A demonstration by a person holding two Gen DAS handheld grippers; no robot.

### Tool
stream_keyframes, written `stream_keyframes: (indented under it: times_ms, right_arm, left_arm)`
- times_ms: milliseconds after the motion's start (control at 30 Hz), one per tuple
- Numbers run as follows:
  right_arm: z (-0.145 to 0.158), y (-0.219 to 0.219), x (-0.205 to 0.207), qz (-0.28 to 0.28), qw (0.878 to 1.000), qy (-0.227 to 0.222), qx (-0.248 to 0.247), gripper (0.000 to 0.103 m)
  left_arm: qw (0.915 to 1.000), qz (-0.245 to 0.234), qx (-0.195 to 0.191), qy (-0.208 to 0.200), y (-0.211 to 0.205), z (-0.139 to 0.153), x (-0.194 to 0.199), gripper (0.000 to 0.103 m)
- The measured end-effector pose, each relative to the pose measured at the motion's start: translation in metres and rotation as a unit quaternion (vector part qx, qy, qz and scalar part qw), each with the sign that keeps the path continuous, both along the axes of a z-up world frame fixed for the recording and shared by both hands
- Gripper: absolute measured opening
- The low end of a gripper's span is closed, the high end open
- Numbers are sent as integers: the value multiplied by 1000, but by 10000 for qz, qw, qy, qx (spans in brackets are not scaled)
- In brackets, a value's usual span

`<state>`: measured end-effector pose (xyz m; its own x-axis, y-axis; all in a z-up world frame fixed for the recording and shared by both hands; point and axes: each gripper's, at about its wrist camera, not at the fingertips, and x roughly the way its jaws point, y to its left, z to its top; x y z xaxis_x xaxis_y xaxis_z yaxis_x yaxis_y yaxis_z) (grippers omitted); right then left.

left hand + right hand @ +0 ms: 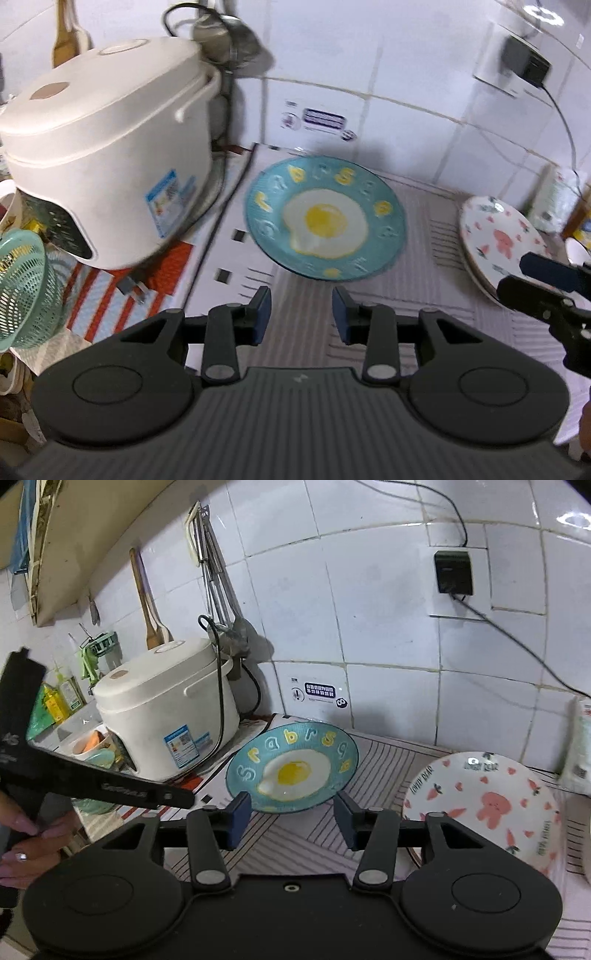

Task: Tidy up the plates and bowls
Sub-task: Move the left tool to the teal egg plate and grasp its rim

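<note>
Plates sit apart on the striped mat over the bench (288, 845): a teal fried-egg plate (291, 766) just right of the white rice cooker (166, 709), and a pink-bear plate (484, 805) atop another plate further right. Both plates look empty. Left tool (301, 314) hangs released before the egg plate, nothing between its pads; right tool (291, 818) is likewise released and empty. Likely best: slide one pad under the egg plate's near rim, pinch firmly, lift level, then stack.
</note>
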<state>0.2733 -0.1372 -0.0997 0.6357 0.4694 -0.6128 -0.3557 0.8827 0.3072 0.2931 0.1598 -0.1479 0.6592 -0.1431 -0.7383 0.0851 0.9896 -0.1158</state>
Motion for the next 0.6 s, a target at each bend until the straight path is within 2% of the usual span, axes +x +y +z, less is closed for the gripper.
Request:
stream_keyframes:
  times_ms: [167,267,433,600]
  right_arm:
    - [-28,15,13,-61,9996,-210,152,66]
    - [-45,23,24,-203,9994,-165,244,70]
    - [-75,31,44,-468,9980,-37,421,70]
    - [-104,39,66,-761,9957,301,438,70]
  left_arm:
    - [9994,234,-109,-215,14,-15,18,44]
    - [9991,272,-141,-287,16,-25,32,53]
    - [9985,364,-187,-377,16,-47,57,70]
    - [9985,410,-321,-163,18,-67,81,71]
